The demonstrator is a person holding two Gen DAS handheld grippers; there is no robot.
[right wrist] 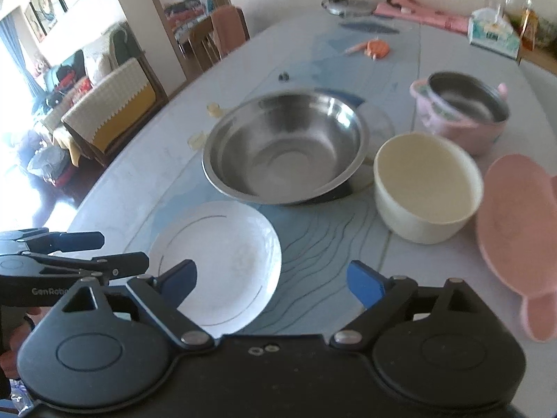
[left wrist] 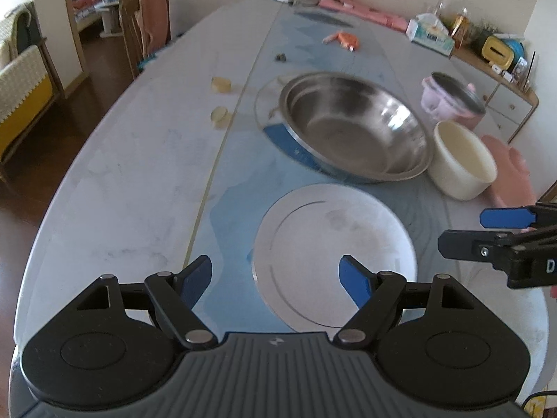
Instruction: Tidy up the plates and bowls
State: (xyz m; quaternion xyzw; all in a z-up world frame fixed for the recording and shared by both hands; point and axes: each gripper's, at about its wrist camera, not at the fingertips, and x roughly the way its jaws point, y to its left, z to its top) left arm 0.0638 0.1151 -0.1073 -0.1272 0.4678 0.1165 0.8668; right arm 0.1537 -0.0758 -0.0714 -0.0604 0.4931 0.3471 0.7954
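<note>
We can read "GenRob", cut off, in pale letters on the left gripper's [right wrist: 69, 254] black body at nine o'clock; a lone "D" marks the right gripper [left wrist: 494, 230] at three o'clock.

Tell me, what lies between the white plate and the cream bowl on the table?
Nothing stands there: between the white plate and the cream bowl only the bare blue-patterned mat shows, clearest in the right wrist view.

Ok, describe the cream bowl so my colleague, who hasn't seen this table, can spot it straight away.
Find the big steel basin in the middle of the table. Just right of it, in the right wrist view, stands the cream bowl, in front of the pink steel-lined pot and beside the flat pink lid. It alone is plain cream, tall-walled and empty.
</note>
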